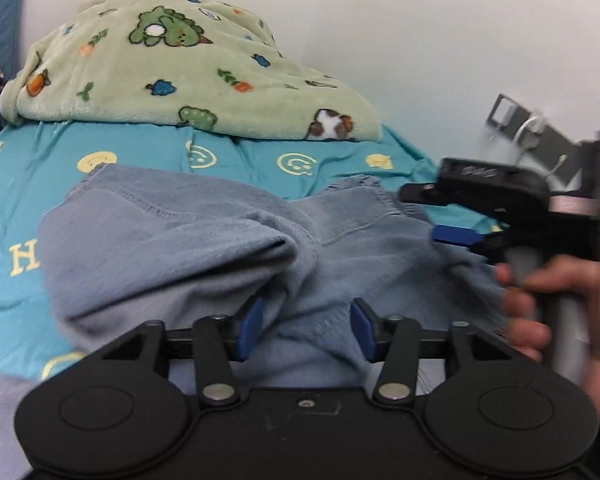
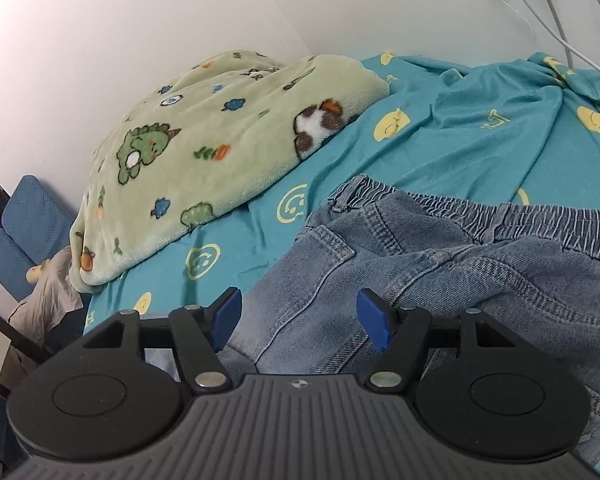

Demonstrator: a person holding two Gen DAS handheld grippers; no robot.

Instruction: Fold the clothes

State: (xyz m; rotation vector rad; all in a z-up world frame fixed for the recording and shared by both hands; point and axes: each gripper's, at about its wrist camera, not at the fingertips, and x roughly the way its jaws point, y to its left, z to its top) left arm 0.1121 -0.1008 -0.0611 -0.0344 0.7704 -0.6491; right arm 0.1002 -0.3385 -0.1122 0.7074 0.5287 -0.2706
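A pair of light blue jeans [image 1: 204, 248] lies rumpled on the teal bed sheet [image 1: 28, 184]. In the right wrist view the jeans [image 2: 440, 280] show their elastic waistband [image 2: 540, 220] at the far side. My left gripper [image 1: 306, 326] is open, its blue pads either side of a fold of denim near the legs. My right gripper [image 2: 300, 320] is open just above the denim below the waistband. It also shows in the left wrist view [image 1: 452, 216], held by a hand at the right edge of the jeans.
A green plush blanket [image 1: 172, 68] with cartoon prints is heaped at the back against the white wall [image 1: 420, 20]. White cables [image 2: 560, 12] hang on the wall at the right. A blue cushioned seat [image 2: 24, 232] stands off the bed's left end.
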